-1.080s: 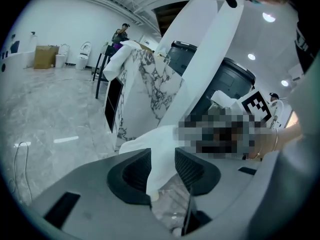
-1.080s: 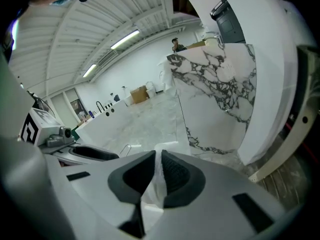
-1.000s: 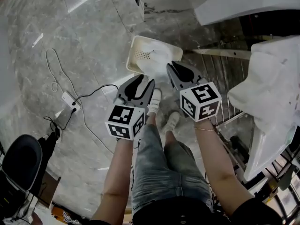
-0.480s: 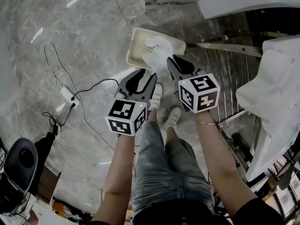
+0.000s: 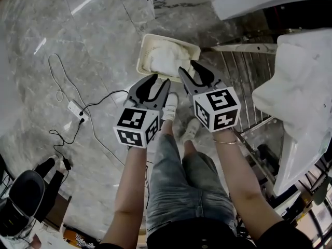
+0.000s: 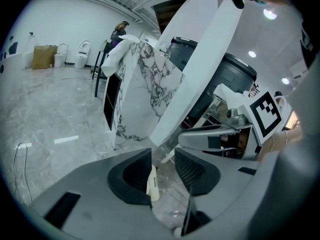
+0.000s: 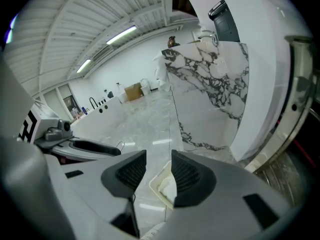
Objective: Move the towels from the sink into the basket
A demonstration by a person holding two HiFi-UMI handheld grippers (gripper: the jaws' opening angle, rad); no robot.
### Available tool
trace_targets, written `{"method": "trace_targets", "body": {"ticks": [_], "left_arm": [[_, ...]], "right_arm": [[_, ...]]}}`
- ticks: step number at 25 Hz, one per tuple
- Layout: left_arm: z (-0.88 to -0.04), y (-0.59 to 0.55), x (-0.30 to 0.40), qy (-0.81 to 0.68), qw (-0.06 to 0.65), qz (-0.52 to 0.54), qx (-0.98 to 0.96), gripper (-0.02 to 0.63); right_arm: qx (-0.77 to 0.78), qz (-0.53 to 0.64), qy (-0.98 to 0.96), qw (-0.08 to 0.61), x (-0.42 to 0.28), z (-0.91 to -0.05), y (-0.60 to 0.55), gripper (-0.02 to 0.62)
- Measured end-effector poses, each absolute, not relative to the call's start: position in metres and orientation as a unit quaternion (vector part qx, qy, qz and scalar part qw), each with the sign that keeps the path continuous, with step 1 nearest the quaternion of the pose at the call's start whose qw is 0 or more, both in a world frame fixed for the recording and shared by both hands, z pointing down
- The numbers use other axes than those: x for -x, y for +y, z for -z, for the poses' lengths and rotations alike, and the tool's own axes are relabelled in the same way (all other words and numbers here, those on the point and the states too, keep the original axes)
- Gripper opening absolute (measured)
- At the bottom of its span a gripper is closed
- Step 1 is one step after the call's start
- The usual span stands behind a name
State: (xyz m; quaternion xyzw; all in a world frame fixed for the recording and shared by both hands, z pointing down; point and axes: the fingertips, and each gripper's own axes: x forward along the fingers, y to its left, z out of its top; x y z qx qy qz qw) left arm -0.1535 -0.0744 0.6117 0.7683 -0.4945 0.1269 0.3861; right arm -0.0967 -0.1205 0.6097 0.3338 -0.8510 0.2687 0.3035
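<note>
Cream basket: sitting on the grey marble floor, just ahead of the person's shoes and well below both grippers.
Towel in basket: lying crumpled inside and filling most of the basket. It is showing as one white heap, so I cannot tell whether it is one towel or several.
Left gripper: hanging over the floor just short of the basket and pointing down toward it. Its jaws are standing partly apart and gripping nothing, with only the basket's rim showing far beyond the gap.
Right gripper: hovering beside the left one, with its tips overlapping the basket's near edge in the head view. Its jaws are parted and empty, and the basket and towel are showing through the gap far below.
White cloth at right: draping over a white fixture beside a metal rack. It is looking like another towel, though I cannot tell whether that fixture is the sink.
Done: at least one towel is already lying in the basket, and neither gripper is carrying anything.
Left: if the cloth at right is a towel, it is waiting to be fetched, so the job is looking partly finished.
Clutter: a cable and power strip are lying to the left, well apart from the basket.
</note>
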Motion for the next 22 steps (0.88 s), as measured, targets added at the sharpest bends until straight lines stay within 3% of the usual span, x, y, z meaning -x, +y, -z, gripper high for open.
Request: {"method": "trace_targets", "body": {"ticks": [12,22], "left_arm": [[-0.489,-0.089,0.104,-0.455,0.295,-0.125,-0.831,0.146],[-0.384,-0.101,0.037,-0.407,0.22,-0.106,-0.88,0.147]], "right_arm": [[-0.384,-0.248,-0.861,0.222,0.043,-0.487,-0.109,0.149],[-0.468,-0.199,-0.849,0.141,-0.043,-0.369,-0.098,0.153]]}}
